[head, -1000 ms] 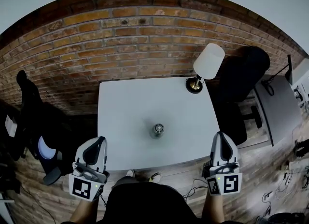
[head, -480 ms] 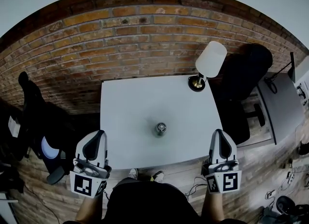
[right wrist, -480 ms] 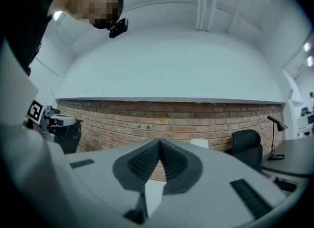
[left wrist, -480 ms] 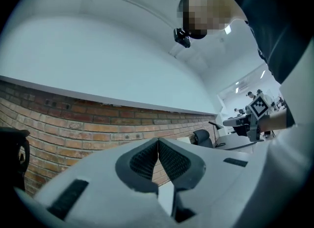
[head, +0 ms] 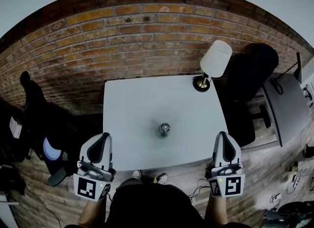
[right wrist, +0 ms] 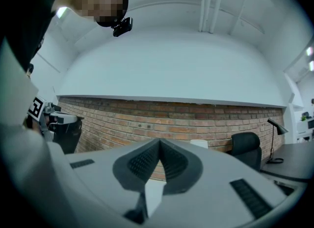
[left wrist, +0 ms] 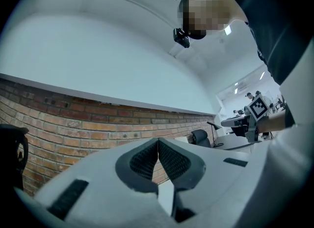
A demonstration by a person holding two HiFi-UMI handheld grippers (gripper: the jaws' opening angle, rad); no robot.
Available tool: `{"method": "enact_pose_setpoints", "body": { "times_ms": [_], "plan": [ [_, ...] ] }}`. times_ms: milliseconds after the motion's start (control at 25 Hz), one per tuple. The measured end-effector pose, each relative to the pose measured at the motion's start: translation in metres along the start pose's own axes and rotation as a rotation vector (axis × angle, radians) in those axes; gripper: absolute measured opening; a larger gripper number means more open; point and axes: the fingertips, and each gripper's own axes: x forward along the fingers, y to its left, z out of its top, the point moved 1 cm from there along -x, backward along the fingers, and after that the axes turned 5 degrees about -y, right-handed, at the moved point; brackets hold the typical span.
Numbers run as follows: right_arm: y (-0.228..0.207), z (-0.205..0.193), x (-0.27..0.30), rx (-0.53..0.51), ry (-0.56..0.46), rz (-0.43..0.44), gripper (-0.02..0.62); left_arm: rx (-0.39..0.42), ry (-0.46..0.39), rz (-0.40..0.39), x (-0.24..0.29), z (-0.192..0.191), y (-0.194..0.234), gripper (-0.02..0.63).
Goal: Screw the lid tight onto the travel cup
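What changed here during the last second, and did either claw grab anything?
Nothing visibly changed. The left claw and the right claw stay shut and empty near the front corners of the table. The travel cup still stands untouched mid-table, and the lamp remains at the far right corner.

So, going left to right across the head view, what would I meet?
White-and-grey left gripper, shut → small silver metal travel cup on the white table → white-and-grey right gripper, shut → grey side desk at the far right.
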Motion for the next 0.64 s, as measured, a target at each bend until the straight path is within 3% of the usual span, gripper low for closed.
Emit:
{"method": "enact_pose_setpoints", "body": {
  "times_ms": [640],
  "plan": [
    [0.0085,-0.0048,-0.0008,0.011,0.011,0.007,0.014,-0.009,0.007,0.002,-0.0060,-0.0002,0.0013,0.025]
  ]
}}
